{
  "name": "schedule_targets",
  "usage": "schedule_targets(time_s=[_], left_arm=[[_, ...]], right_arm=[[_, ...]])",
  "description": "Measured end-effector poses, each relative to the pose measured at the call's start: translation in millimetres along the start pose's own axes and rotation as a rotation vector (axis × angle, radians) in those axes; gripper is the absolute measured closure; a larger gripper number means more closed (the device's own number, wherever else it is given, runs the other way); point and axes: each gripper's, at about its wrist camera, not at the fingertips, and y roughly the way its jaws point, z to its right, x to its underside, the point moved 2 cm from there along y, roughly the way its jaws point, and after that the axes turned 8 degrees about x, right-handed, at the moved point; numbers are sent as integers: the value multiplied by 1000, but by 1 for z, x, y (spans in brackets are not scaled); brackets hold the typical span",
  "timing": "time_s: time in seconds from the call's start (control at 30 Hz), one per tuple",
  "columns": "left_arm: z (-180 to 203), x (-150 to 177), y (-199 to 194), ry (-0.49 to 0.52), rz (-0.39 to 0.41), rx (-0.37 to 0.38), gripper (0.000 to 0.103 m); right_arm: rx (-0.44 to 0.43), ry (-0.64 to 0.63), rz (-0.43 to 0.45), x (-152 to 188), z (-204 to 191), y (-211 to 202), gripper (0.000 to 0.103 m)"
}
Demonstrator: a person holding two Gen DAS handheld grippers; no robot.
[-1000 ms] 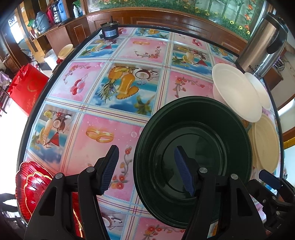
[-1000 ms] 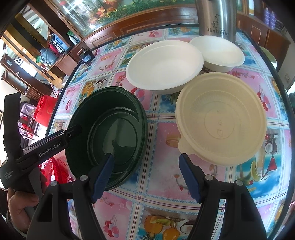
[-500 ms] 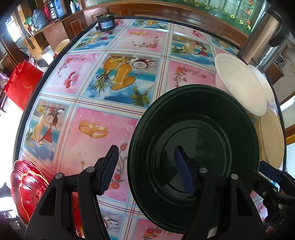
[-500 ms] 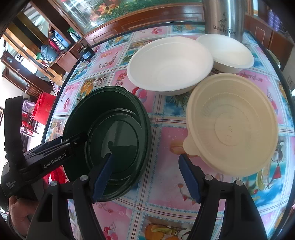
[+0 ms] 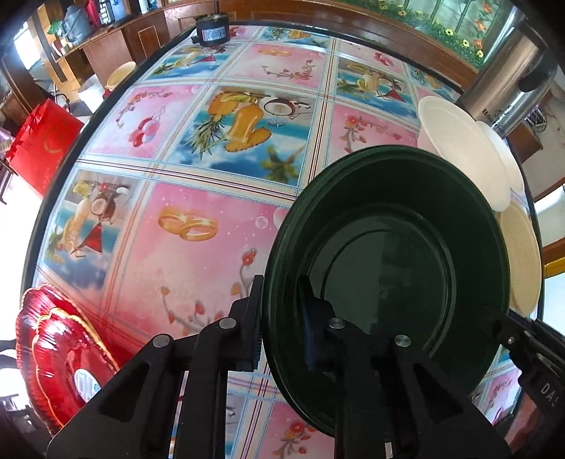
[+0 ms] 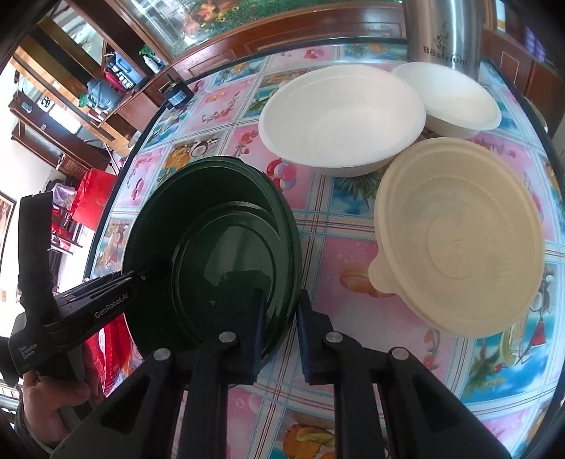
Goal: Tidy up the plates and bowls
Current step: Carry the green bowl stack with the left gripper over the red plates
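A dark green plate [image 5: 388, 247] lies on the patterned table; it also shows in the right wrist view [image 6: 212, 247], with a smaller green dish nested in it. My left gripper [image 5: 280, 317] is shut on the plate's left rim. My right gripper [image 6: 280, 328] is shut on its near right rim. A large white bowl [image 6: 342, 116], a small white bowl [image 6: 455, 95] and a cream bowl [image 6: 459, 240] stand to the right of the plate.
A steel thermos [image 6: 445, 31] stands behind the white bowls. A red foil tray [image 5: 56, 353] sits at the table's near left edge. A small black device [image 5: 212, 31] is at the far edge. The table's black rim [image 5: 53, 197] curves along the left.
Both grippers went from open to shut on the green plate's rim, the left on its left edge, the right on its right edge. The plate sits closer in both views.
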Motion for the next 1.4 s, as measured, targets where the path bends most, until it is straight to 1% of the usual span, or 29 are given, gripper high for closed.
schedule_targets(time_s=[0.27,0.53,0.63,0.8,1.03,1.2,1.4], left_arm=[[-13,14,-29,-26,29,7,86],[-43,29,-65,-61,76,-13,86],[-59,37,-78,-85,89,-20,86],[-93,51,-100,-139,108,-31,86],[-147,73,-133,-225,148,-81,86],[-183,98,-139,-286,137,-124,86],[-210,126,-129,-348,95,-153,86]], right_arm=[[6,-37,21,4,-16,-17,88],[-11,-88,30,9,-52,-24,88],[-23,-111,36,12,-67,-27,88],[-41,-177,44,16,-102,-30,88],[-89,-269,46,22,-155,-29,87],[-120,-341,11,34,-197,-12,86],[-122,-408,-49,51,-225,11,85]])
